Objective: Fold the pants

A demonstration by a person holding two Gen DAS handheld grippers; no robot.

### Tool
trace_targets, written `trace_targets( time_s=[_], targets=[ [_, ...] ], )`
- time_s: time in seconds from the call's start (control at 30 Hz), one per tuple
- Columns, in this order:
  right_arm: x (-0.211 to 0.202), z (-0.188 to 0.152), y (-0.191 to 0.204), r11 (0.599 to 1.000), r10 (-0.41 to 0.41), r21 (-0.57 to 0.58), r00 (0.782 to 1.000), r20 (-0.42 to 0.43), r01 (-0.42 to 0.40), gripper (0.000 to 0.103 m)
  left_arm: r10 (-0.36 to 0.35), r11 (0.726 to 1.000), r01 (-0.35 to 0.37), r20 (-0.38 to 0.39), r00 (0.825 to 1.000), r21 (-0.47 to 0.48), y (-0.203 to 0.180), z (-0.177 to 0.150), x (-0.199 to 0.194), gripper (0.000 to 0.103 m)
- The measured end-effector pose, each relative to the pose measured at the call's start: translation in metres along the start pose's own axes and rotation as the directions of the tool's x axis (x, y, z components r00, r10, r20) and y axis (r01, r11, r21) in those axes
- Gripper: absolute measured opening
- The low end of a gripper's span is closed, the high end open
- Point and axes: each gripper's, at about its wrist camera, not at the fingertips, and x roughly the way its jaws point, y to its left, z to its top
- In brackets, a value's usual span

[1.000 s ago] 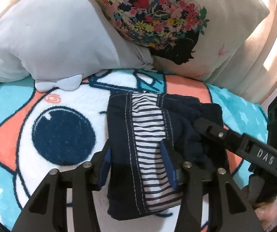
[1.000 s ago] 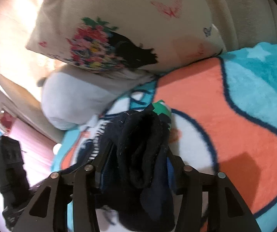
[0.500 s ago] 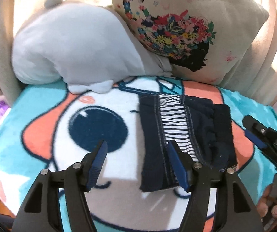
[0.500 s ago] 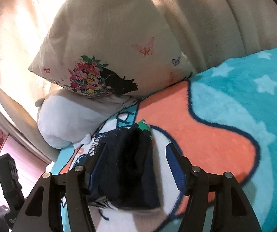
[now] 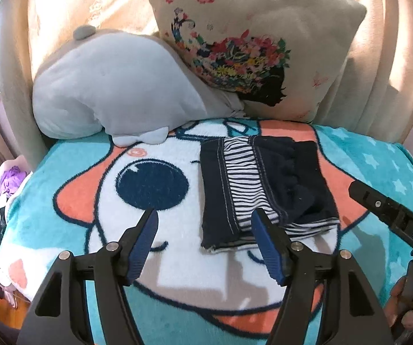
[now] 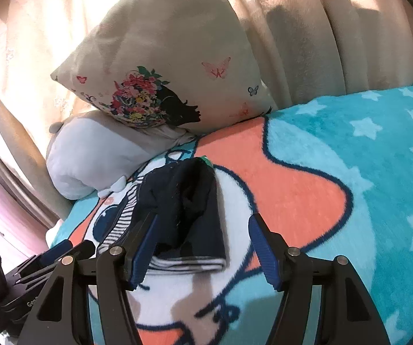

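The pants (image 5: 264, 187) are dark navy with a striped panel. They lie folded into a compact rectangle on the cartoon blanket (image 5: 148, 258). They also show in the right wrist view (image 6: 183, 210). My left gripper (image 5: 206, 230) is open and empty, held above the blanket just in front of the pants' near edge. My right gripper (image 6: 203, 235) is open and empty, hovering over the pants' near right end. Part of the right gripper (image 5: 393, 215) shows at the right edge of the left wrist view.
A grey plush cushion (image 5: 114, 92) and a floral print pillow (image 5: 249, 43) lean against beige curtains (image 6: 336, 28) behind the pants. The blanket's edge drops off at the left, where clutter (image 5: 2, 195) sits.
Both grippers have pulled back and up from the folded pants. The right gripper, which straddled the fabric a second ago, now stands clear of it. The pants stay flat on the blanket.
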Motion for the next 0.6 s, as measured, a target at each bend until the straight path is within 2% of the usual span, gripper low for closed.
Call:
trace_targets(
  time_s=[0.13,0.47,0.6],
  targets=[
    [-0.01,-0.005,0.007,0.999,-0.018,-0.026,1.0,0.012,0.018,0.069,0.001,1.0,-0.001,0.029,1.0,0.001,-0.001,-0.004,-0.014,0.072],
    [-0.024,-0.015,0.023,0.988,-0.104,-0.114,0.994,0.043,0.108,0.073,0.014,1.0,-0.013,0.059,0.998,-0.016,0.004,-0.009,-0.027,0.076],
    [-0.023,-0.017,0.027,0.983,-0.12,-0.135,0.992,0.038,0.124,0.074,0.044,0.999,-0.042,0.094,0.995,-0.022,0.005,-0.009,-0.032,0.078]
  ],
)
